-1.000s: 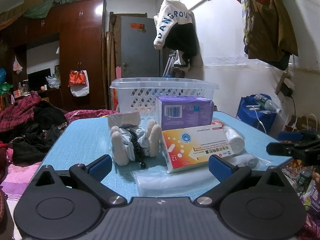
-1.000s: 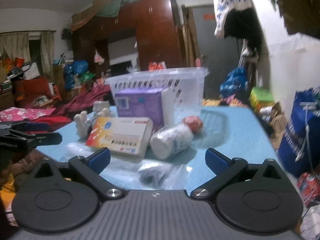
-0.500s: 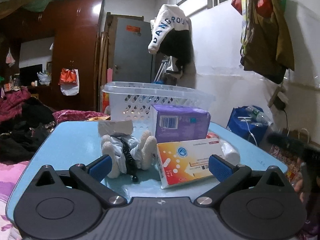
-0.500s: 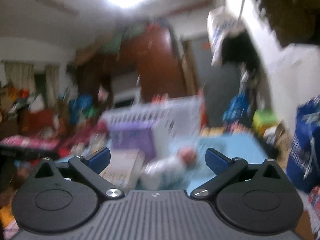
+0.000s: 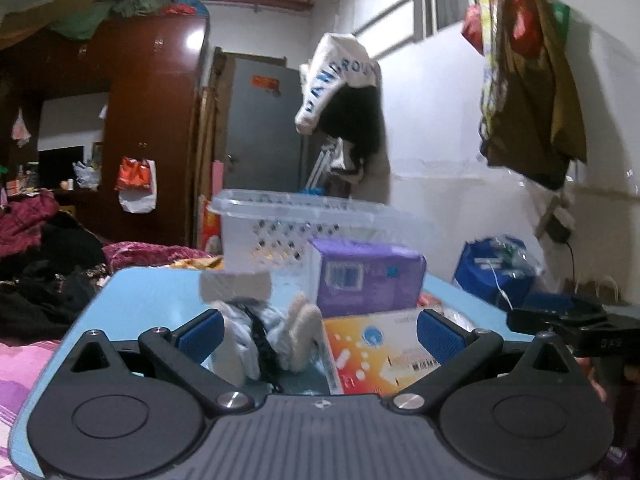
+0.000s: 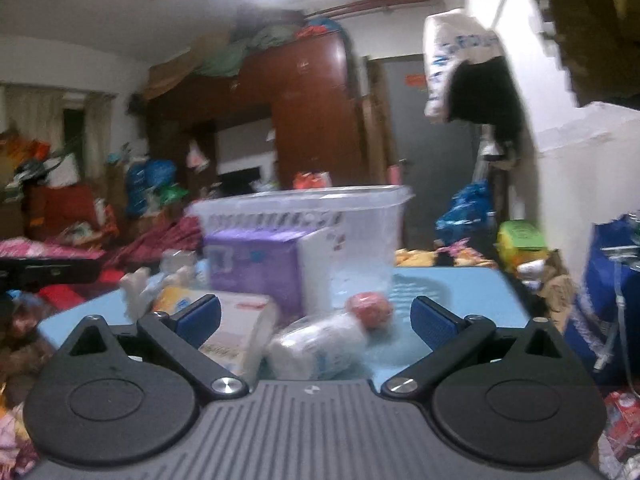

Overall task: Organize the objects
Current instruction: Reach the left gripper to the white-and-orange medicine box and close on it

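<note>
Both wrist views look across a light blue table (image 5: pixel 144 292) toward a white perforated basket (image 5: pixel 280 236), which stands at the far centre of each frame and is judged to be the destination for the loose items. The left gripper (image 5: pixel 318 330) fills the lower part of its frame with its blue-padded jaws spread wide and nothing between them. Framed in that gap are a small soft toy with pale limbs (image 5: pixel 272 336), lying on the table, and, at centre right, an orange and white carton (image 5: pixel 384 354). A purple package (image 5: pixel 366 276) stands behind the carton, in front of the basket wall, and a grey block (image 5: pixel 236 286) sits left of it above the toy.

The right gripper (image 6: pixel 314 318) is likewise released and empty. Its gap frames a clear plastic bottle (image 6: pixel 320 344) lying on its side, with a red rounded end (image 6: pixel 368 308) toward the basket; motion blur makes it uncertain whether this is a cap or a separate object. The carton (image 6: pixel 236 332) lies lower left of the bottle, and the purple package (image 6: pixel 256 268) stands against the basket (image 6: pixel 360 216).

The items are clustered before the basket, none visibly inside it, so the task appears at an early stage. Each gripper is held low and level, facing the pile, a posture suited to a horizontal approach: the left toward the toy or carton, the right toward the bottle. The right gripper's black body also shows at the right edge of the left view.
</note>
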{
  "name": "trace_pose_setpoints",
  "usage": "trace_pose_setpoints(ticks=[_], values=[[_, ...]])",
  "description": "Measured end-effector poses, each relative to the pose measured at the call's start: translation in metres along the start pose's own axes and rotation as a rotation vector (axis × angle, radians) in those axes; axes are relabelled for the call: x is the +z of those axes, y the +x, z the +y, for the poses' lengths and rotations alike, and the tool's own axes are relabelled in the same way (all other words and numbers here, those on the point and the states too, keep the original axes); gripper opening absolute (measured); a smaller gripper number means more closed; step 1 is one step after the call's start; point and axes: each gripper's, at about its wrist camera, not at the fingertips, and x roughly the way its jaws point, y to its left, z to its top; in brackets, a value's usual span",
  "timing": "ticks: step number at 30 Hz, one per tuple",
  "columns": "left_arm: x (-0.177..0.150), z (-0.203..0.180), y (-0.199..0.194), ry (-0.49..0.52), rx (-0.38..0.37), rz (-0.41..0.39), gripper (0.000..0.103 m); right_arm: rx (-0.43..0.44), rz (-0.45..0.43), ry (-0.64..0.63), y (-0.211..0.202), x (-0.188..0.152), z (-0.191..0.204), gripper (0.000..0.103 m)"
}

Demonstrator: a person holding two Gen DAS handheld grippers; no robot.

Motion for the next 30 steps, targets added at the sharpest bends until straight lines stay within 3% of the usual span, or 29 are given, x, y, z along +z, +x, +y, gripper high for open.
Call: trace_pose_setpoints(ticks=[4,7,11,23,30], values=[[-0.008,-0.011,0.006,0.047,-0.009,0.028,0.102,0.101,0.011,-0.042,0.002,-0.006,0.017,0.103],[-0.012,-0.012,0.007,0.052,-0.013,0.038,0.097,0.123,0.007,-0.087,0.003,-0.01,0.03,0.102],[-0.016,-0.013,0.01,0.071,-0.02,0.048,0.093,0.154,0.036,-0.109,0.01,-0.011,0.037,0.093],[-0.04,-0.022,0.029,0.187,-0.107,0.096,0.068,0.158,0.126,-0.18,0.032,-0.024,0.039,0.07],[-0.046,-0.025,0.036,0.229,-0.126,0.094,0.058,0.18,0.109,-0.193,0.033,-0.022,0.036,0.066]])
